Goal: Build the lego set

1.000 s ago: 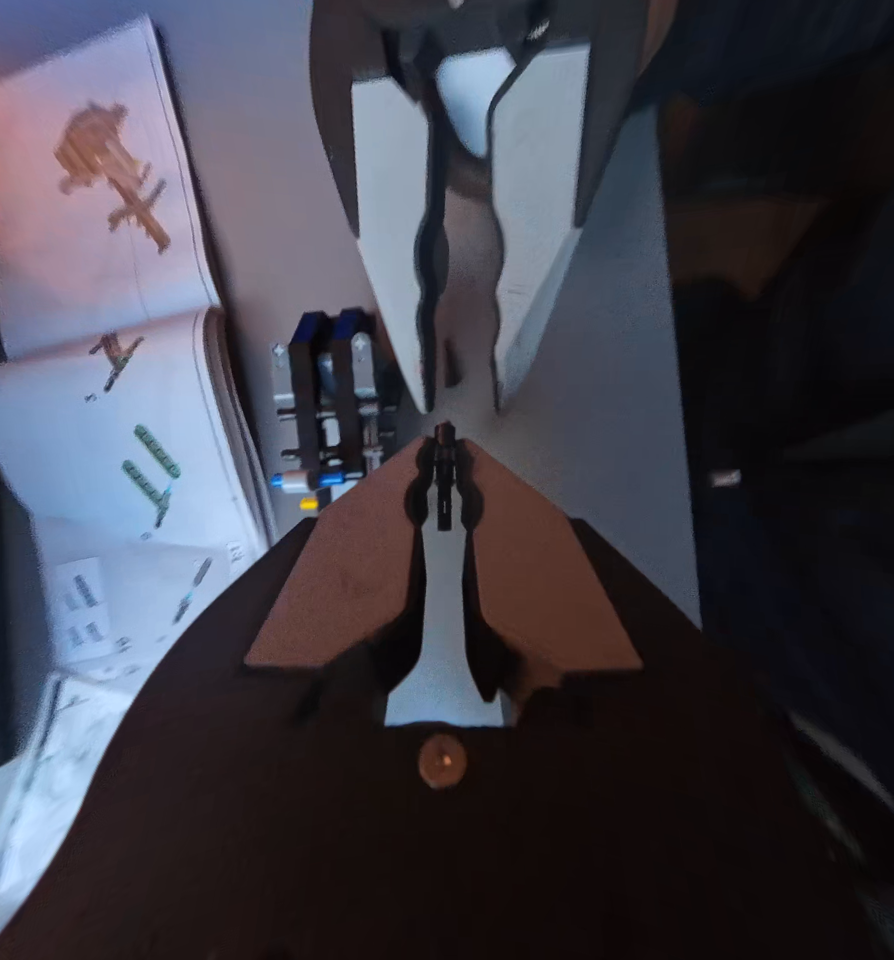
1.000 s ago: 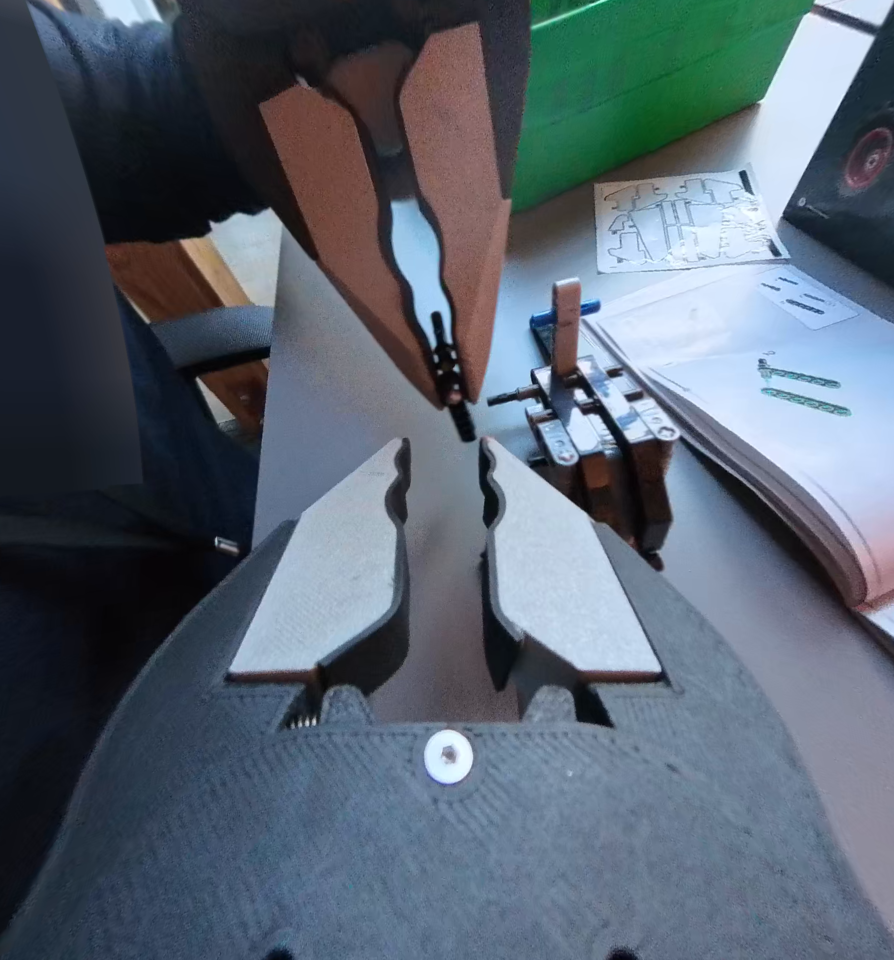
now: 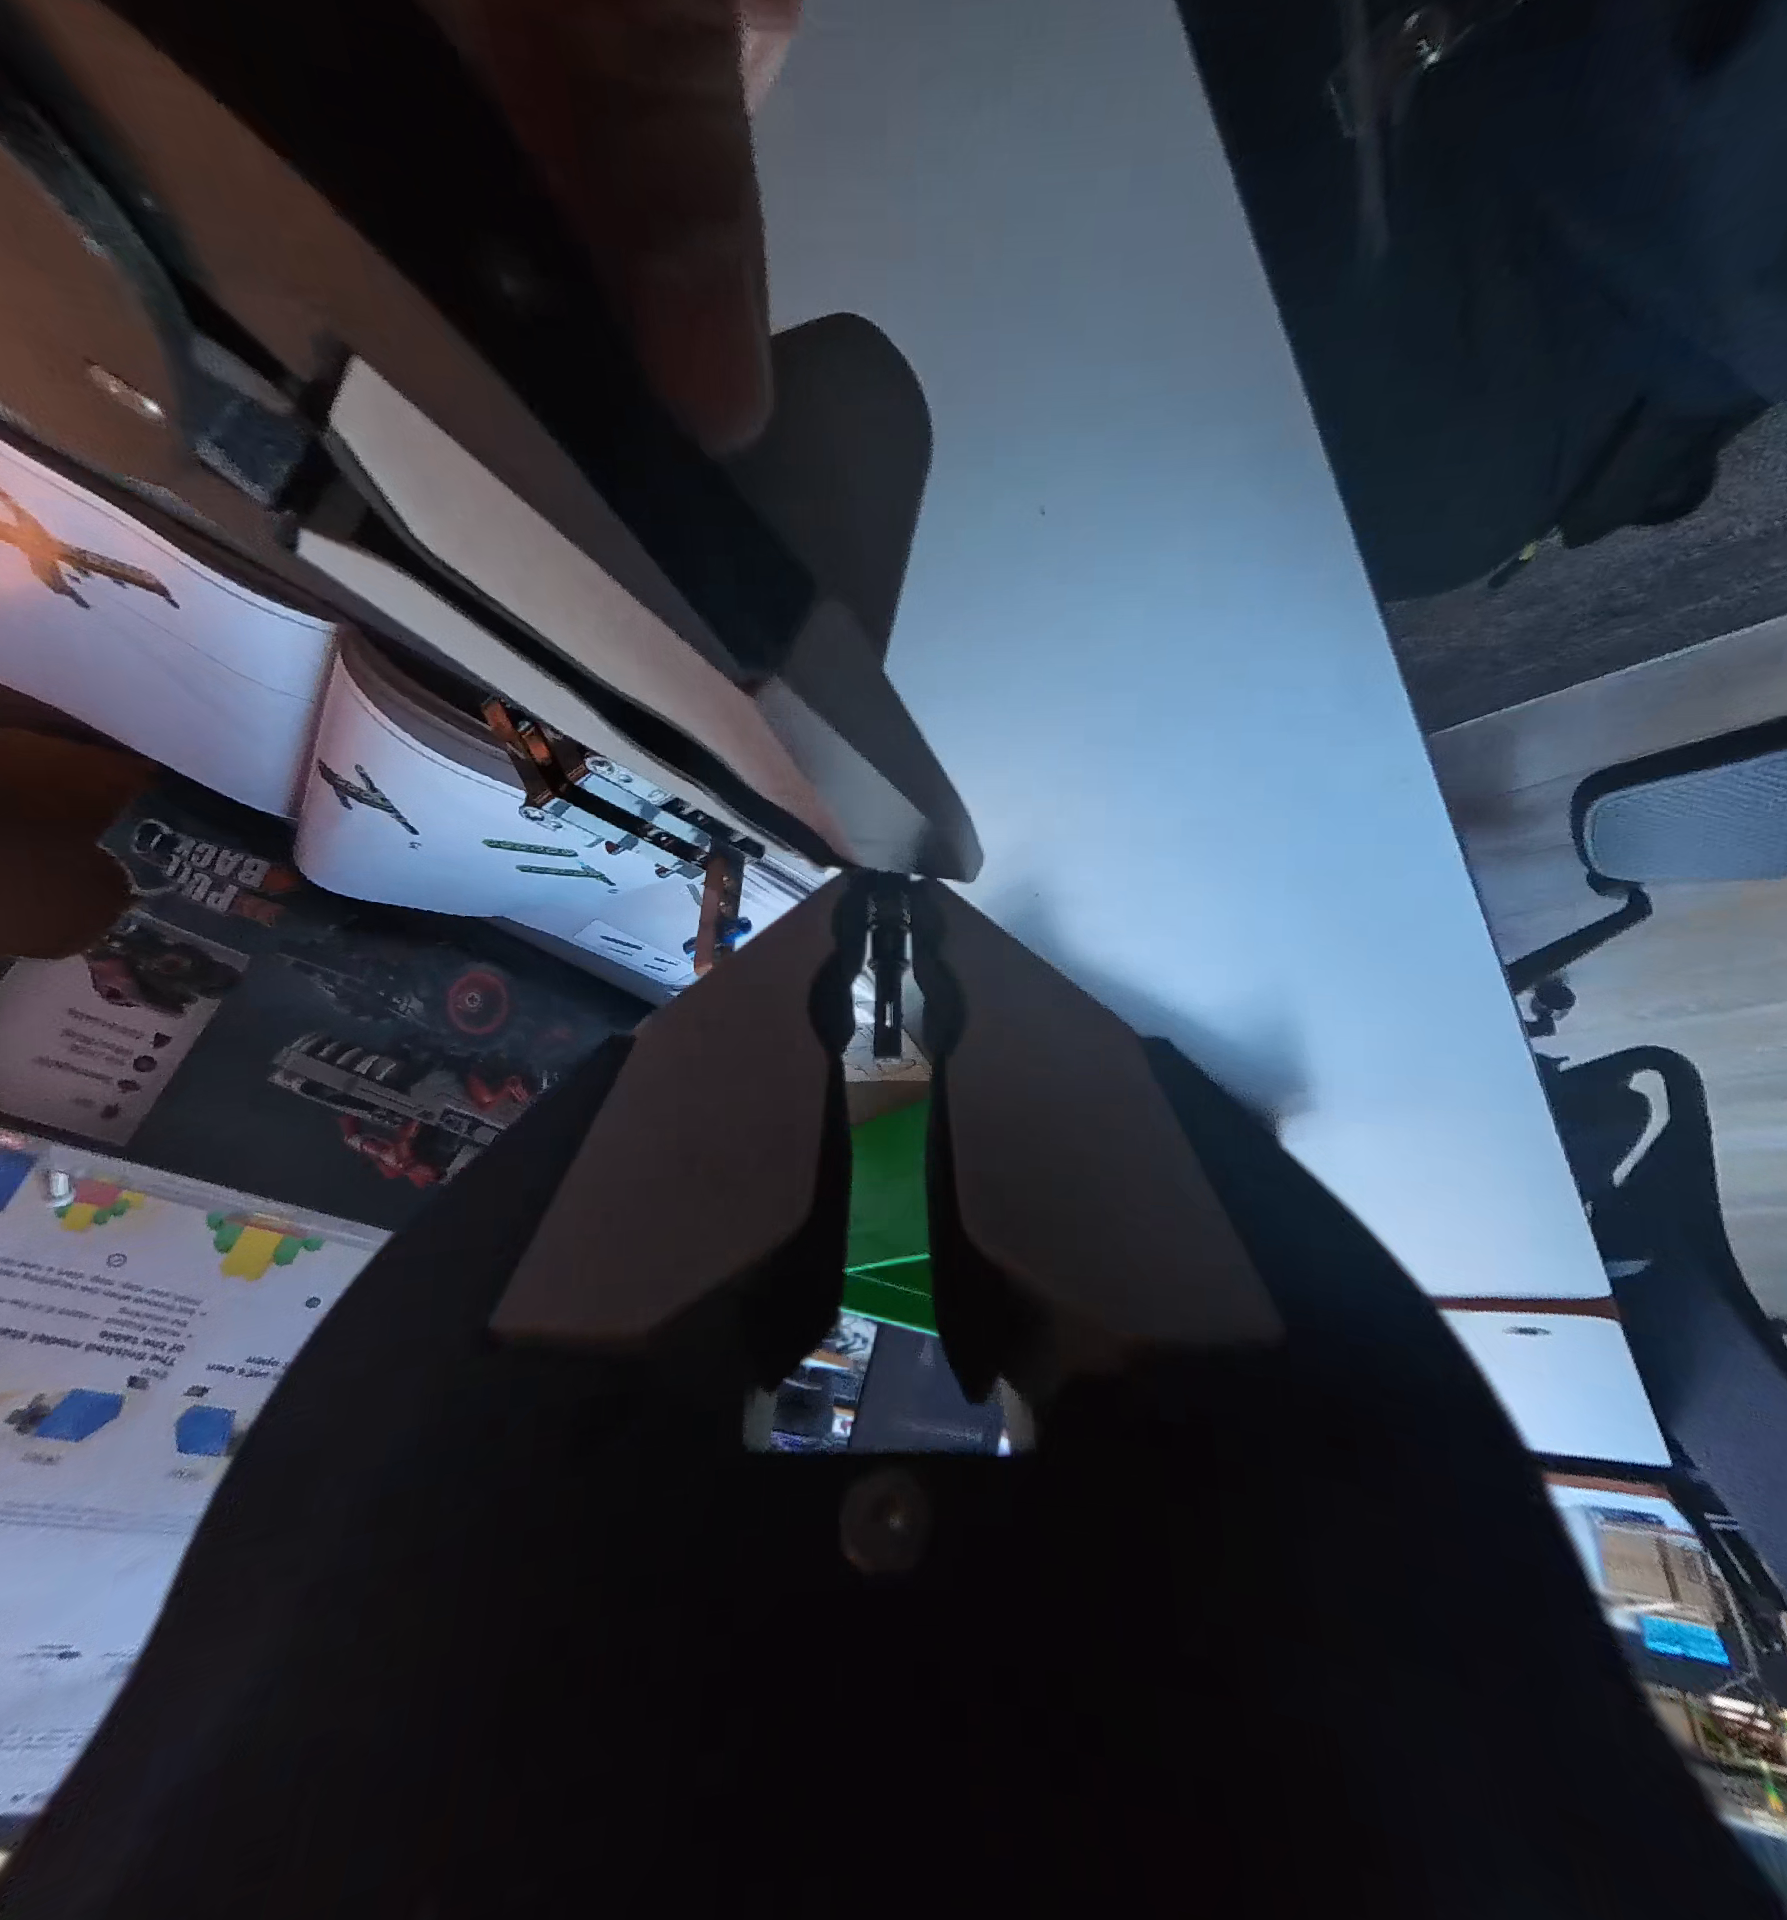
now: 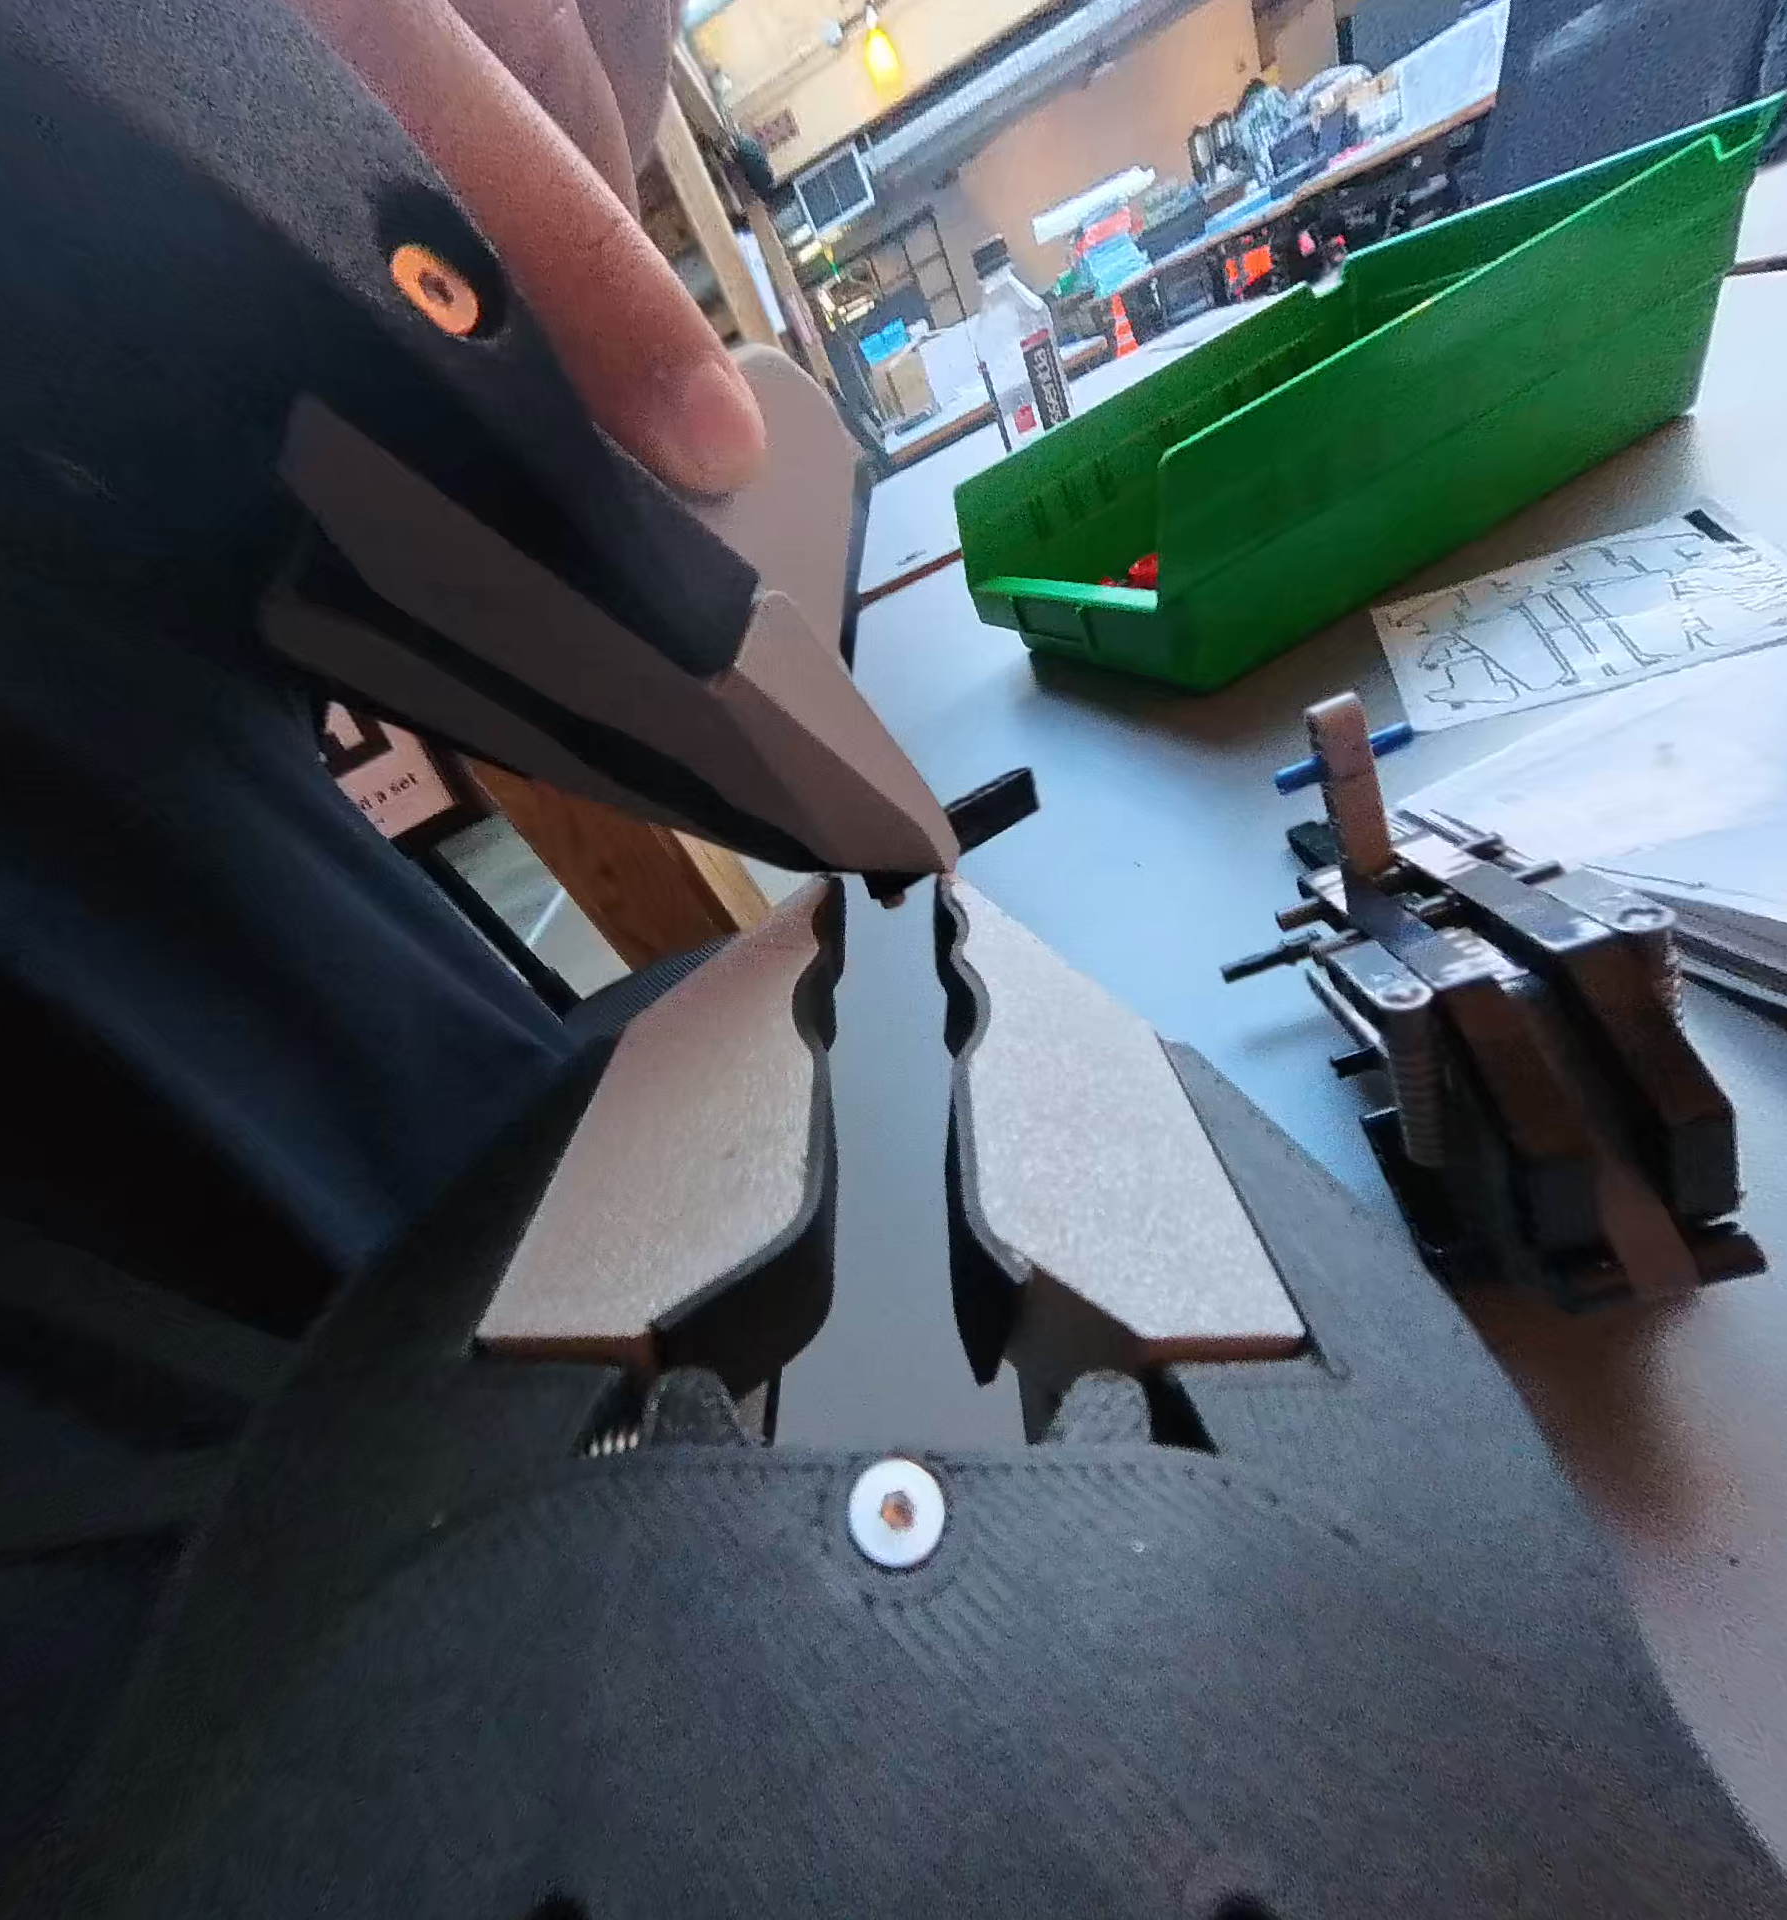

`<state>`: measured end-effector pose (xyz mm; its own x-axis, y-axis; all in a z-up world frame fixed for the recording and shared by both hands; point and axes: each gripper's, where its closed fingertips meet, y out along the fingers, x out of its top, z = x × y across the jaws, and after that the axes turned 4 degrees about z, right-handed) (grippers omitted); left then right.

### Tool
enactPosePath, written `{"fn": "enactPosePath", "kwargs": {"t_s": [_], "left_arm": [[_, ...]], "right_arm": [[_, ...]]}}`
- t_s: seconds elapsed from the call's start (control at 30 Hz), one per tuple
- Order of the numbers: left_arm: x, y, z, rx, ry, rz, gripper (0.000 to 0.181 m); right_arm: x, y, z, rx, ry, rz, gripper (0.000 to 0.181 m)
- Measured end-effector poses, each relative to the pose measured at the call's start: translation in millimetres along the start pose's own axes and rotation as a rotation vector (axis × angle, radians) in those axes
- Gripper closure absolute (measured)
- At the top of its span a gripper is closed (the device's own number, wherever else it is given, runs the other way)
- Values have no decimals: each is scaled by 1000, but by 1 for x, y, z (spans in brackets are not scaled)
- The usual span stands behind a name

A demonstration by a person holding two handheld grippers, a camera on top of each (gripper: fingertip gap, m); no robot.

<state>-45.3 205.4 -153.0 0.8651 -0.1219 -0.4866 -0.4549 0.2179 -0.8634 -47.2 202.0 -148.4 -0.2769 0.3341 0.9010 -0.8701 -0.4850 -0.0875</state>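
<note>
Lego's small black ridged connector pin (image 3: 887,940) is sitting pinched in my left gripper (image 3: 884,914), lifted above the grey table (image 4: 1128,831), while I am bringing my right gripper (image 4: 889,894), jaws narrowly parted, tip-to-tip, probably to regrip it.

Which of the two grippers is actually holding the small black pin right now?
The left gripper: its fingers clamp the black pin. The right gripper stands open, with no part between its fingers.

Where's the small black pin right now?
In the left wrist view, the black pin sits pinched at the left gripper tips, meeting the right gripper tips above the table.
</note>
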Motion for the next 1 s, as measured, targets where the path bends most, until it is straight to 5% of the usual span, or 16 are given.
{"fn": "enactPosePath", "kwargs": {"t_s": [0.03,0.33,0.53,0.73,0.83,0.9,1.0], "left_arm": [[0,-2,-1,-6,9,8,177],[-2,-13,-16,-51,166,-41,175],[-7,-19,8,302,241,-113,175],[-18,2,21,670,484,99,176],[-20,18,27,756,577,172,176],[-21,27,27,772,588,177,176],[-19,34,29,799,595,170,176]], "right_arm": [[2,-2,0,2,4,-14,167],[9,-10,7,2,-53,-65,148],[2,-16,6,-193,-379,64,123],[21,-41,11,-309,-829,145,107],[27,-37,16,-304,-1068,170,111],[25,-29,18,-267,-1179,210,131],[18,-13,9,-214,-1230,312,136]]}}
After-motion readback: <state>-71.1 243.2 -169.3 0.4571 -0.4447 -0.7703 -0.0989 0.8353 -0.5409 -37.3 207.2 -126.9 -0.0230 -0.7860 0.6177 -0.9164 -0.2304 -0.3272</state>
